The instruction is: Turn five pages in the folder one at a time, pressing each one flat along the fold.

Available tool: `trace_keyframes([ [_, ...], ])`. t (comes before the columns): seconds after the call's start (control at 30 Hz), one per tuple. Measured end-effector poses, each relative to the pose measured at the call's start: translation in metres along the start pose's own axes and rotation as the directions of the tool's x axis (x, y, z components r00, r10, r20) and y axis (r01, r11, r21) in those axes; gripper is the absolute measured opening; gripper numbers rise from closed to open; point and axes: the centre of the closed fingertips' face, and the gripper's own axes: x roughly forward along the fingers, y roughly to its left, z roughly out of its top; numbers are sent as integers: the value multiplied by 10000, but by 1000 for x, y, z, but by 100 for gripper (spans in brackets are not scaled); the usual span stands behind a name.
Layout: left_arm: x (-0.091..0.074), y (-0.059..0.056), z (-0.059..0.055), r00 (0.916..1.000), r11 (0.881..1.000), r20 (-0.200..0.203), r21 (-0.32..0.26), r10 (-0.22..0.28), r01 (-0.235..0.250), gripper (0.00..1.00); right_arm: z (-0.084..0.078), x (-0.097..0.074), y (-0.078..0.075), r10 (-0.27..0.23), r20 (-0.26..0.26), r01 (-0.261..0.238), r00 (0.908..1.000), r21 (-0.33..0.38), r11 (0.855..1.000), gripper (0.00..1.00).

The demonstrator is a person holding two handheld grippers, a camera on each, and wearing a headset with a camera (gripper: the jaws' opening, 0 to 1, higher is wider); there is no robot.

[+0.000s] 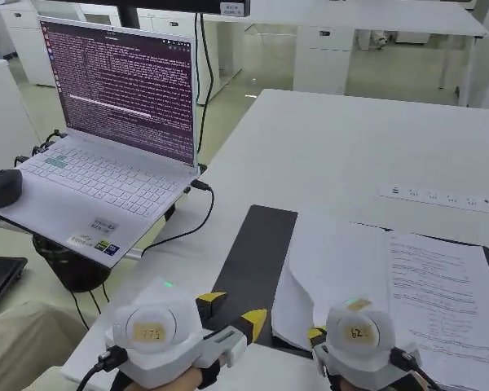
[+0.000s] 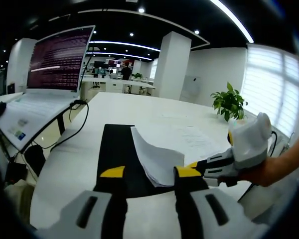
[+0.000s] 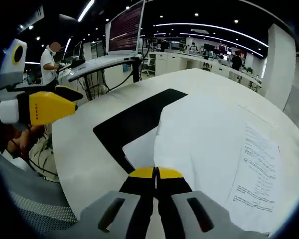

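My left tongs [image 2: 150, 172] stand wide open and grip nothing. The open black folder [image 1: 261, 252] lies on the tabletop [image 1: 350, 147] just ahead of them. My right tongs [image 3: 156, 173] are closed tip to tip at the near edge of a curled blank page [image 1: 334, 269]. I cannot tell whether they pinch it.

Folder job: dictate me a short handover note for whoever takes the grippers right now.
Left gripper: open, hovering at the front edge of the black folder cover.
Right gripper: shut on the front edge of the raised page, which curls up beside the printed page.
Done: one page lifted partway; how many are already turned cannot be told.
Left: lay this page over onto the cover, press it flat along the fold, then continue to five.
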Motion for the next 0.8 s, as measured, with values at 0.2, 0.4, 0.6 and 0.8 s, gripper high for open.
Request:
trace_keyframes([
  [0.2, 0, 0, -7, 9998, 10000, -208, -25, 14, -14, 36, -10, 11, 1, 8, -430, -20, 9991, -282, 9996, 0],
  [0.4, 2, 0, -11, 9992, 10000, -387, 21, 11, -10, 36, -16, 14, 7, 286, -515, -282, 9983, 89, 9996, 4],
  [0.6, 8, -3, -12, 9986, 9999, -519, 130, -88, 95, 36, -18, 13, 12, 569, -291, -560, 9980, 311, 9979, 6],
  [0.8, 22, -12, -16, 9955, 9974, -855, 553, -413, 461, 36, -11, 2, 17, 869, 310, -893, 9957, 876, 9921, 11],
])
